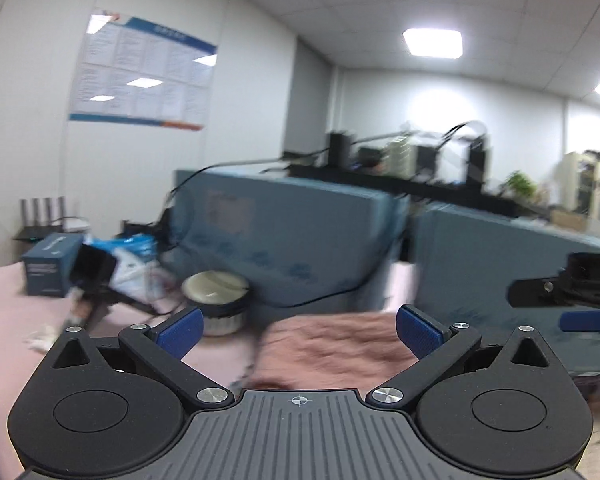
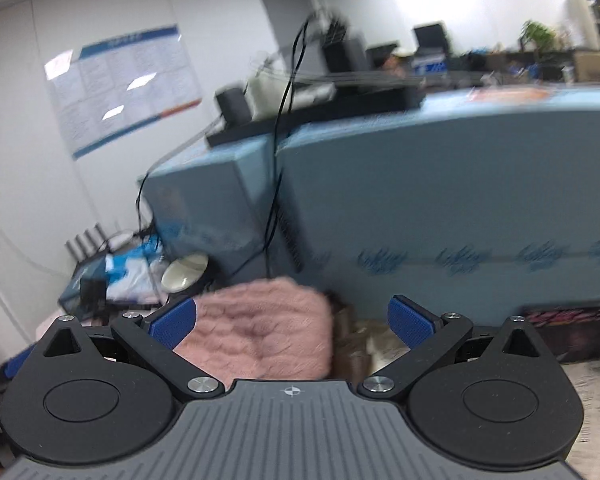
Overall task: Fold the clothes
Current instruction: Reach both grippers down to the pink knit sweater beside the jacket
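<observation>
Ahead of both grippers, at the 12 o'clock position of each wrist view, lies the pink fluffy garment [image 2: 260, 332], bunched into a compact, roughly rectangular mound on the pink-covered table [image 1: 4, 320]. The left gripper [image 1: 298, 330] has its jaws spread wide, with nothing between the blue pads [image 1: 180, 330]; the garment sits beyond the fingertips, centred to slightly toward 1 o'clock, and no contact is visible. The right gripper [image 2: 292, 322] is likewise released and empty; the garment lies toward 11 o'clock of its jaw gap, nearer the left pad, and appears just beyond the tips rather than between them. Heavy motion blur prevents a firm reading of fold lines, so the fold count cannot be determined. Judged from the compact shape, the task is either between folds or close to finished, and the step in hand is a repositioning phase with both tools clear of the cloth. The next move calls for lowering each gripper to an outer edge of the garment, closing on one fabric layer only, and carrying that edge across evenly. Clutter occupies the 10 o'clock zone: a white lidded container [image 1: 216, 288], a blue box [image 1: 50, 264] and black cables [image 2: 276, 184], all near the garment and to be avoided.
</observation>
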Tool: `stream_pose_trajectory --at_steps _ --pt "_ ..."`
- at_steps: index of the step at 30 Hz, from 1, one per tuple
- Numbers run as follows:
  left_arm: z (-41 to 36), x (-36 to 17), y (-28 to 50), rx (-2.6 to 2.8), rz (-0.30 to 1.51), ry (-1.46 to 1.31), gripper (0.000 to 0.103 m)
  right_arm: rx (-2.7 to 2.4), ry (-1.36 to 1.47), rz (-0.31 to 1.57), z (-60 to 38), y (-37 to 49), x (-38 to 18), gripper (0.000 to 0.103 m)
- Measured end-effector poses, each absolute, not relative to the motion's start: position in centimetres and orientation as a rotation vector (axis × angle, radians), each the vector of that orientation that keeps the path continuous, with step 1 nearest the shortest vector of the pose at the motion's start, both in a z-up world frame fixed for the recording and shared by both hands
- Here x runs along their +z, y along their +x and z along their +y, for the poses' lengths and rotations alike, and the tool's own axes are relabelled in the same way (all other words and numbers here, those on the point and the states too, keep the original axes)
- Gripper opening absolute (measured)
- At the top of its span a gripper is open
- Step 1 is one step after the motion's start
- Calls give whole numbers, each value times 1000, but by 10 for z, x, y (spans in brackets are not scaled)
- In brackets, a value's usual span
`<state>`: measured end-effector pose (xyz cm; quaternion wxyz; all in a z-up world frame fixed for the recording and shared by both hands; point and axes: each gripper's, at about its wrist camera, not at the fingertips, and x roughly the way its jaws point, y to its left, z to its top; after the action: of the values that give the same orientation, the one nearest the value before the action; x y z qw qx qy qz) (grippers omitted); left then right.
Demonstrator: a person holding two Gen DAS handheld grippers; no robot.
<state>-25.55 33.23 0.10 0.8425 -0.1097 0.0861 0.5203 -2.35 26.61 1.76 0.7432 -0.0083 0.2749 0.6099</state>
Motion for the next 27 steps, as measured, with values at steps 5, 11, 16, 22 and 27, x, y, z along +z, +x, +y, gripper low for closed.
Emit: stream_pose_trajectory --at_steps 5,11,16,22,27 --pt "364 -26 -253 1120 235 -325 103 1339 -57 690 298 -23 -17 103" --pt "399 -54 -245 1147 258 -446 102 1374 -109 709 319 -18 -43 103" --pt "419 -69 -234 1130 279 -504 102 1416 -161 706 340 -19 -60 103" --pt "429 -82 -217 1105 304 -516 87 1418 -201 725 357 -15 -82 101" --pt "421 -83 -199 1088 324 -418 48 1415 -176 707 355 -14 -85 77"
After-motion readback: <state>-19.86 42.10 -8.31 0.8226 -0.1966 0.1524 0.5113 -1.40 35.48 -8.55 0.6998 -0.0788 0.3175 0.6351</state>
